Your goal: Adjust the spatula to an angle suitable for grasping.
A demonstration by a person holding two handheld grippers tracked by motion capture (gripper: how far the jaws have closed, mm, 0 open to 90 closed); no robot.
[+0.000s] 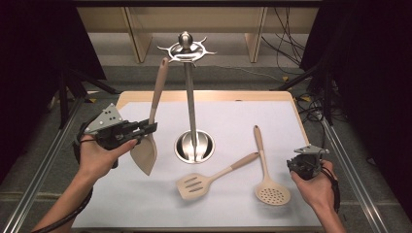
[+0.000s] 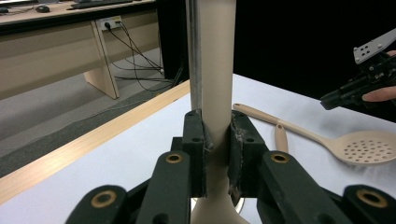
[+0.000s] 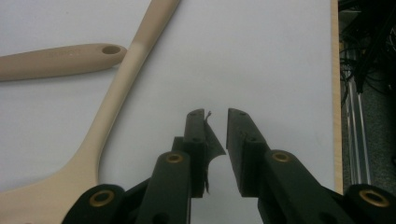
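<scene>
A steel utensil stand [image 1: 191,102] with a ring of hooks [image 1: 187,48] rises from its round base [image 1: 194,145] mid-table. My left gripper [image 1: 145,128] is shut on the handle of a beige solid spatula [image 1: 145,154], held upright with its handle tip close to a hook on the left. In the left gripper view the pads [image 2: 238,135] clamp that handle [image 2: 217,70] right beside the stand's pole [image 2: 194,56]. A slotted spatula [image 1: 194,186] and a skimmer [image 1: 272,193] lie flat on the mat. My right gripper [image 1: 303,165], jaws slightly apart and holding nothing [image 3: 217,116], hovers right of the skimmer's handle [image 3: 121,79].
The white mat [image 1: 233,116] covers a wood-edged table [image 1: 204,94]. The slotted spatula's handle end [image 3: 60,59] nearly touches the skimmer's handle. Cables and desk legs lie on the floor beyond the far edge. Metal rails run along both sides of the table.
</scene>
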